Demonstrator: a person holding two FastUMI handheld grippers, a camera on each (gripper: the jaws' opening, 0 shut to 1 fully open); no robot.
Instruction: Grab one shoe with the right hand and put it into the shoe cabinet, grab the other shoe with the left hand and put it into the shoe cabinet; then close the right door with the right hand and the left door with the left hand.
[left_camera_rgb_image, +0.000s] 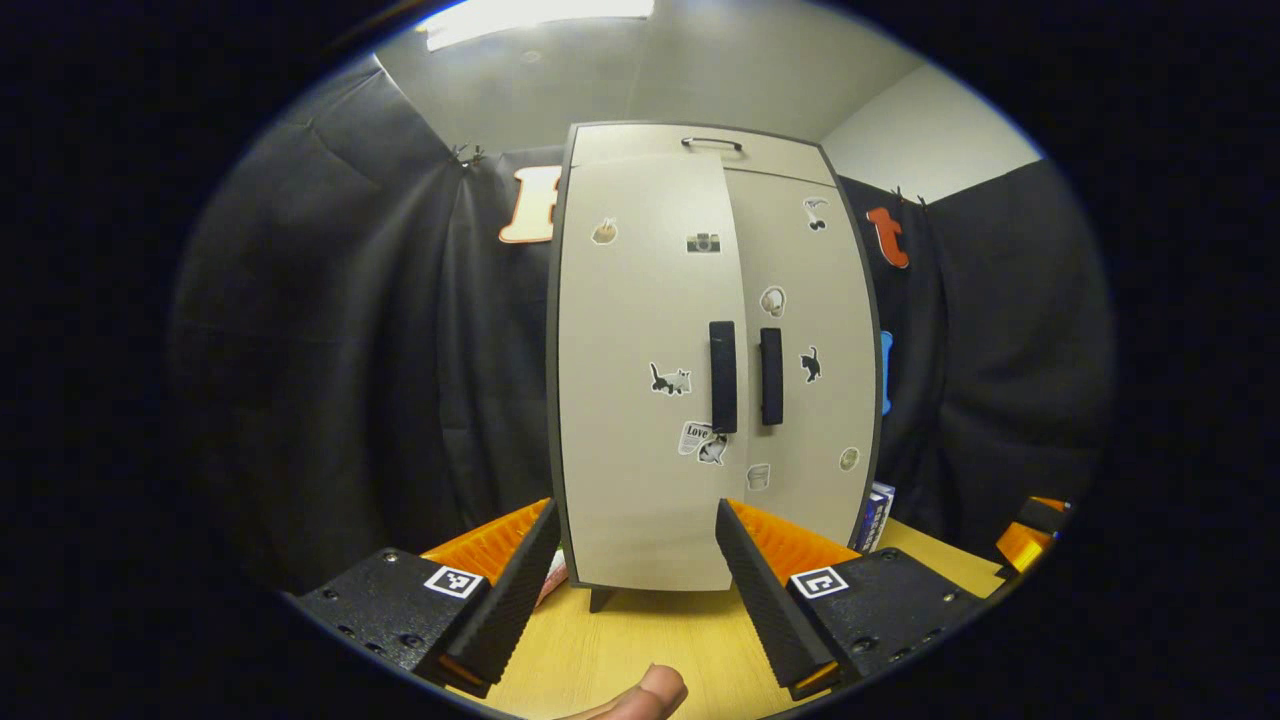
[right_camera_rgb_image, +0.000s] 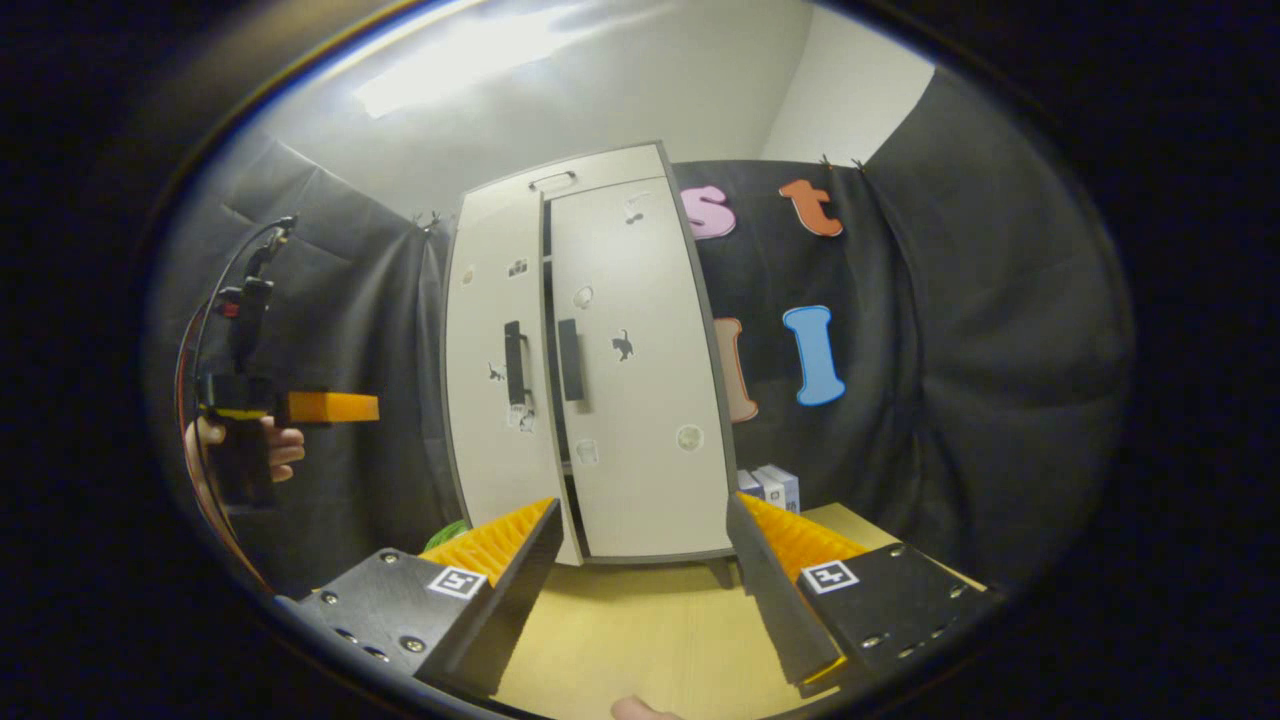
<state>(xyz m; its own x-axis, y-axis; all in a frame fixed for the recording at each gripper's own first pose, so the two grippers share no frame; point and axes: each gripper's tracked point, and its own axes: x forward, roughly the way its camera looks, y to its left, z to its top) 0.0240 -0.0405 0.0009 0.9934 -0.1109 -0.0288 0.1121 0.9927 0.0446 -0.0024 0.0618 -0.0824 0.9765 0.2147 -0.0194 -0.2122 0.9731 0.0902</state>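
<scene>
Shoe cabinet (left_camera_rgb_image: 715, 360) straight ahead of the left tool (left_camera_rgb_image: 630, 590), both doors closed, left tool open and empty, right tool (right_camera_rgb_image: 640, 590) open and empty above the bench (right_camera_rgb_image: 640, 630), cabinet ahead

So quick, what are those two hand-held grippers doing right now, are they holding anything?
Left hand-held gripper: open, holding nothing, facing the shoe cabinet.
Right hand-held gripper: open, holding nothing.
</scene>
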